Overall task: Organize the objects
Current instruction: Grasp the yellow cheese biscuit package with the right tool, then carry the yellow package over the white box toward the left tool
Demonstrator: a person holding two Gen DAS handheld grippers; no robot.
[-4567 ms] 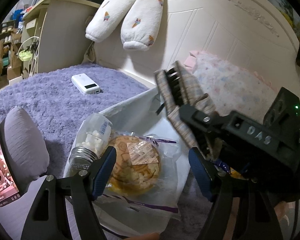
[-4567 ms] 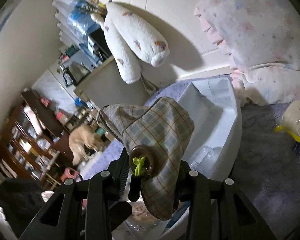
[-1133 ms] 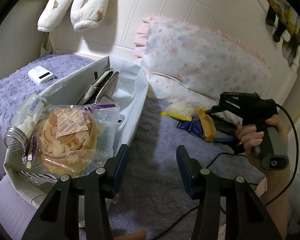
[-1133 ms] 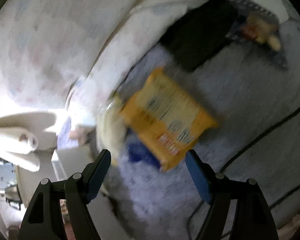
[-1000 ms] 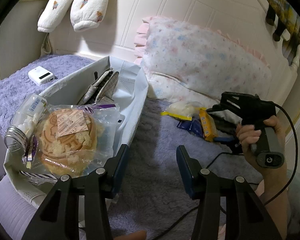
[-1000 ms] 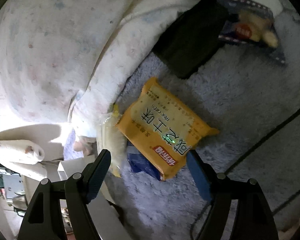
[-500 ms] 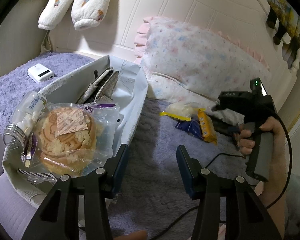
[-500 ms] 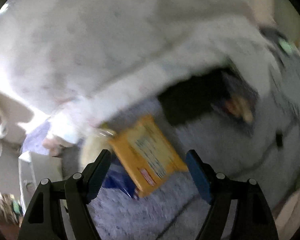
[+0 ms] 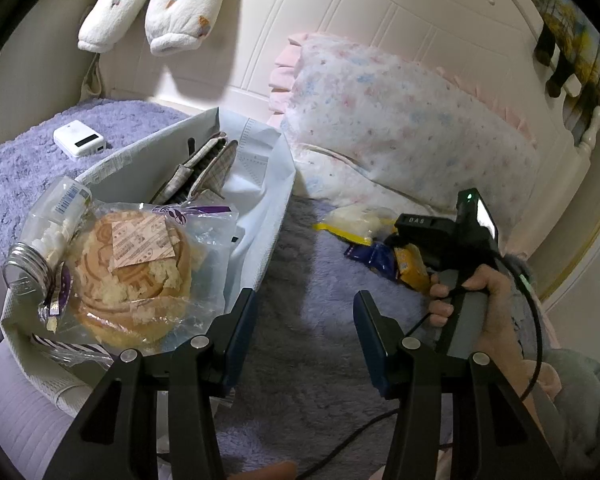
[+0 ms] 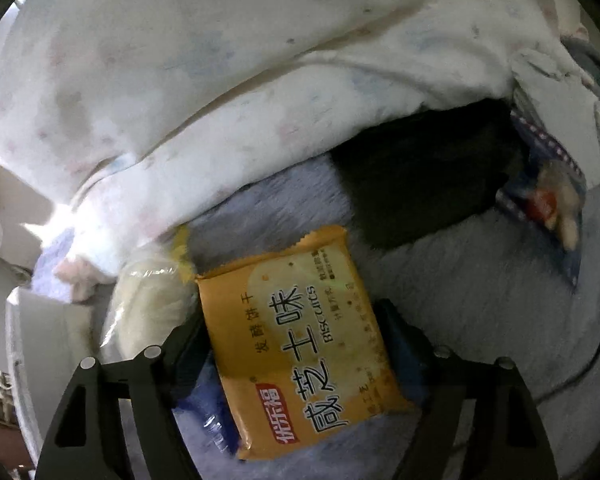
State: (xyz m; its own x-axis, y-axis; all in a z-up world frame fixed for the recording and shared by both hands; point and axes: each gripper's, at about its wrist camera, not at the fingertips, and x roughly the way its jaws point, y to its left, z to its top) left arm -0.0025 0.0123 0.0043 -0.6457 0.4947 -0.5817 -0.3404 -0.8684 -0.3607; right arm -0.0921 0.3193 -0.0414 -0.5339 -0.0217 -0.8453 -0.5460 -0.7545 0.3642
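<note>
Right gripper (image 10: 296,344) is seen astride the yellow biscuit pack (image 10: 300,364) on the purple blanket (image 10: 460,320), jaws spread, pads not visibly pressing. Only the left wrist view shows the white bin (image 9: 256,208) holding the bagged cake (image 9: 136,272); left gripper (image 9: 304,324) is held released, nothing between the jaws

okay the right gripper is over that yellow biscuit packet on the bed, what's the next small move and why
Probably close the right gripper on the yellow biscuit packet. The packet already lies between its two fingers, which stand on either side of it and do not visibly squeeze it. Once gripped, it can go to the white storage bag, where the other things already sit.
</note>
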